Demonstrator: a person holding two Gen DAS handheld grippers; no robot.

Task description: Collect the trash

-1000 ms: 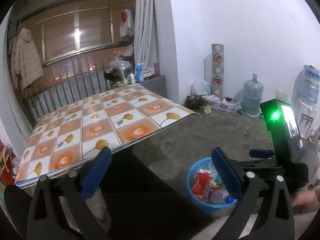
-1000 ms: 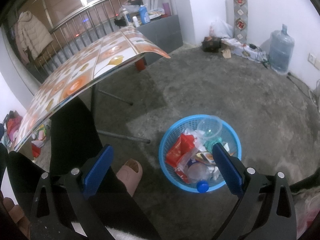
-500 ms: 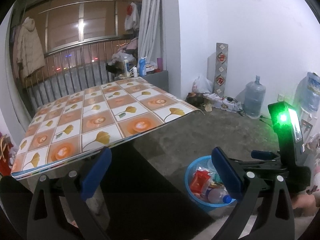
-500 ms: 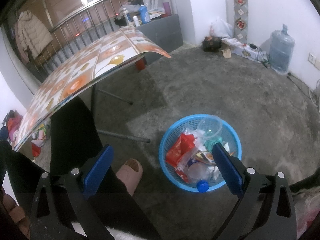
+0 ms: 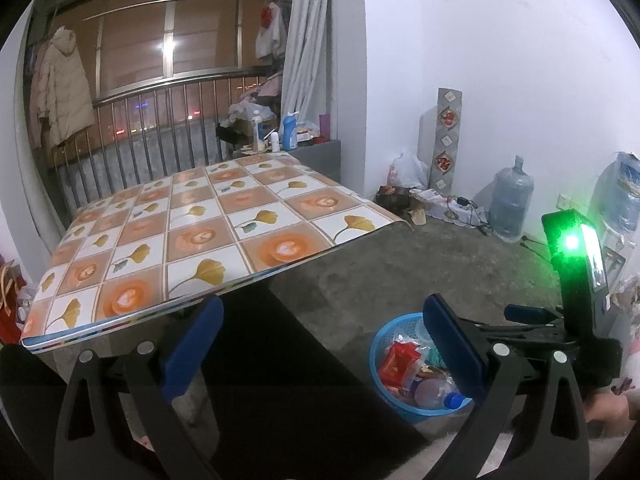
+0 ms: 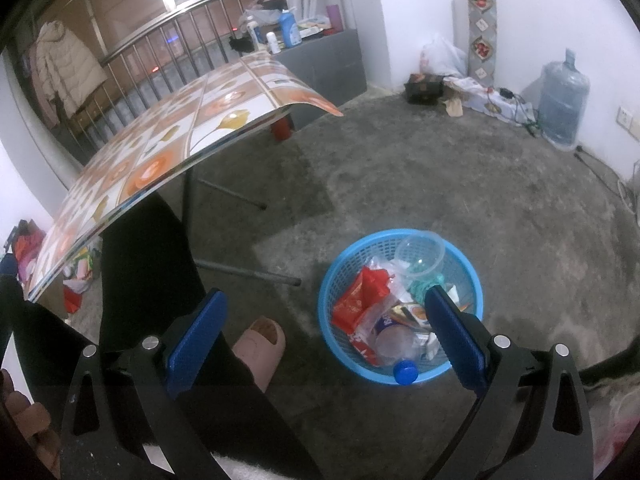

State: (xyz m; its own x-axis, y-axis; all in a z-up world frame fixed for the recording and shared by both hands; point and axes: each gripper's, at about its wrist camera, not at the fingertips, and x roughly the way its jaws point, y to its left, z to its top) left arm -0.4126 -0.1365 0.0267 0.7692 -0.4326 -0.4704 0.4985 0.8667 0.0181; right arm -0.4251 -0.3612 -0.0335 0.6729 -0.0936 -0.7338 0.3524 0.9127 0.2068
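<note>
A blue plastic basket [image 6: 344, 264] stands on the concrete floor, holding a red wrapper [image 6: 360, 300], a clear cup [image 6: 420, 250], a clear bottle with a blue cap [image 6: 405, 371] and other wrappers. My right gripper [image 6: 324, 336] is open and empty, held above and just in front of the basket. The basket also shows in the left wrist view [image 5: 378, 354]. My left gripper [image 5: 324, 340] is open and empty, near the front edge of the flower-patterned table [image 5: 192, 232]. The right gripper's body with a green light [image 5: 572, 244] shows to its right.
The table top [image 6: 160, 160] has metal legs [image 6: 186, 208] beside the person's black-trousered leg and pink slipper [image 6: 260, 344]. A water jug [image 5: 510, 204], bags and cables lie by the far wall. A railing with a hung coat [image 5: 60, 92] is behind the table.
The left gripper has tilted upward, so the table top and window sit higher and more level in its view. The right gripper and the basket have not moved.
</note>
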